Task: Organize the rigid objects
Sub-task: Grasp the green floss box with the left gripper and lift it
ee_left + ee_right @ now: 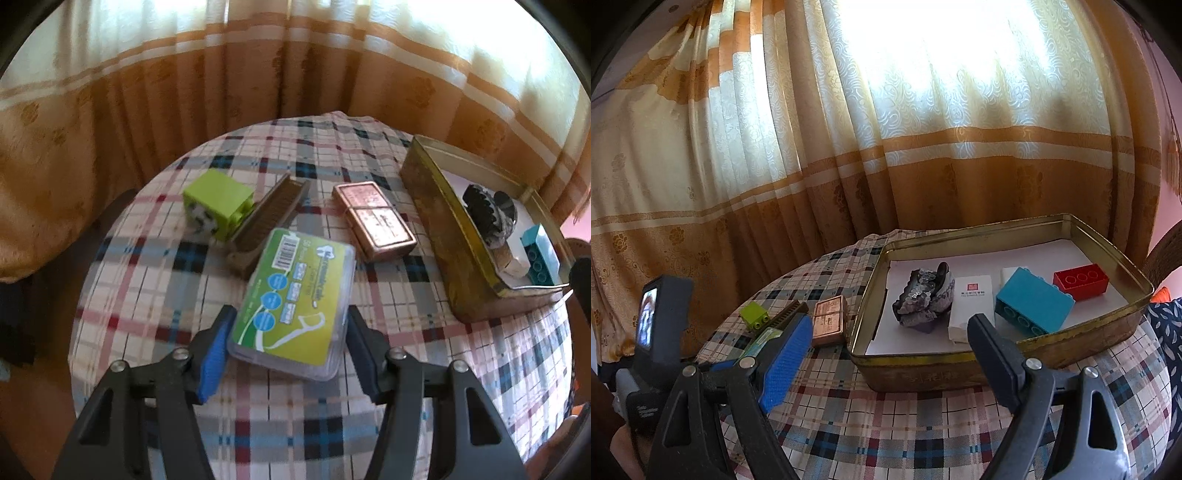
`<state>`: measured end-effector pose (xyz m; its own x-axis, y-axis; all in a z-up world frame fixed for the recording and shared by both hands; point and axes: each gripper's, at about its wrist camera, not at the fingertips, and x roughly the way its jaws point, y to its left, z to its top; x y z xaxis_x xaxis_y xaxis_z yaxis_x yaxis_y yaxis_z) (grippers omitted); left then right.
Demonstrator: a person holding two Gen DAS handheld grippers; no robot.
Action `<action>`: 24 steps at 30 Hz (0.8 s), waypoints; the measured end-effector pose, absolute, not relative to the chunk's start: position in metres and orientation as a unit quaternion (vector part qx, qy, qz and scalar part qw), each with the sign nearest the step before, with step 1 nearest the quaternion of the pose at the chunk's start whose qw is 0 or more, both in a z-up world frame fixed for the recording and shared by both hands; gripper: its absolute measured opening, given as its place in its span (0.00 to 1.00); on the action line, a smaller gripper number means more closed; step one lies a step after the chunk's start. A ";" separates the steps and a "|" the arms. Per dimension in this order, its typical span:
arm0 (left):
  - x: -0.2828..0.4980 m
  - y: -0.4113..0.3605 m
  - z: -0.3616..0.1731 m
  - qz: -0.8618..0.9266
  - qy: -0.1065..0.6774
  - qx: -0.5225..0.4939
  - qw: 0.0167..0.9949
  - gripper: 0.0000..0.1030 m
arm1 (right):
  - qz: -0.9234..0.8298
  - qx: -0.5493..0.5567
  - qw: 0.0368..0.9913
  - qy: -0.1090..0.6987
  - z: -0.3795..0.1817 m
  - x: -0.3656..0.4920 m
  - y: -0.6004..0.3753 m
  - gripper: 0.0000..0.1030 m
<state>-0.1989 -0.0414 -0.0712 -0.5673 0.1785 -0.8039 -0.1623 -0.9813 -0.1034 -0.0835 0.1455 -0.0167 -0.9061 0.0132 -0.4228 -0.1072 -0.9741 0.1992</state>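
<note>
Floss-pick case [291, 301] is lying on the plaid tablecloth [147, 295], left gripper [286, 334] straddling it, pads looking just shy of its sides. Right gripper [886, 334] is gaping wide, empty. Only right wrist is showing the red brick [1080, 281] inside the gold tin [960, 373]. Curtains [849, 147] are hanging behind.

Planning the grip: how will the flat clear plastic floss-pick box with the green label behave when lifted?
The clear plastic floss-pick box looks rigid and probably light. Its glossy sides may slip between the left tongs. Lying flat, it shouldn't roll.
</note>
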 end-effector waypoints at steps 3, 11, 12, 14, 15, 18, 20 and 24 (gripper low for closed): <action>-0.196 -0.037 -0.072 0.886 0.005 -0.454 0.091 0.58 | 0.970 -0.215 0.031 0.113 -0.017 -0.084 0.147 0.85; -0.215 -0.030 -0.074 0.885 0.011 -0.460 0.069 0.67 | 0.970 -0.214 0.029 0.112 -0.017 -0.084 0.147 0.85; -0.214 -0.032 -0.073 0.887 0.007 -0.457 0.071 0.63 | 0.970 -0.215 0.028 0.110 -0.017 -0.085 0.146 0.85; -0.212 -0.036 -0.072 0.888 -0.008 -0.452 0.079 0.52 | 0.970 -0.217 0.023 0.106 -0.017 -0.086 0.144 0.85; -0.211 -0.039 -0.072 0.889 -0.018 -0.451 0.080 0.52 | 0.970 -0.217 0.019 0.105 -0.017 -0.087 0.143 0.85; -0.205 -0.048 -0.071 0.893 -0.043 -0.444 0.060 0.52 | 0.972 -0.213 -0.003 0.100 -0.017 -0.092 0.136 0.74; -0.197 -0.057 -0.067 0.900 -0.062 -0.429 0.042 0.52 | 0.972 -0.216 -0.011 0.090 -0.018 -0.096 0.128 0.72; -0.183 -0.074 -0.056 0.918 -0.093 -0.386 0.003 0.52 | 0.972 -0.217 -0.028 0.085 -0.016 -0.107 0.117 0.70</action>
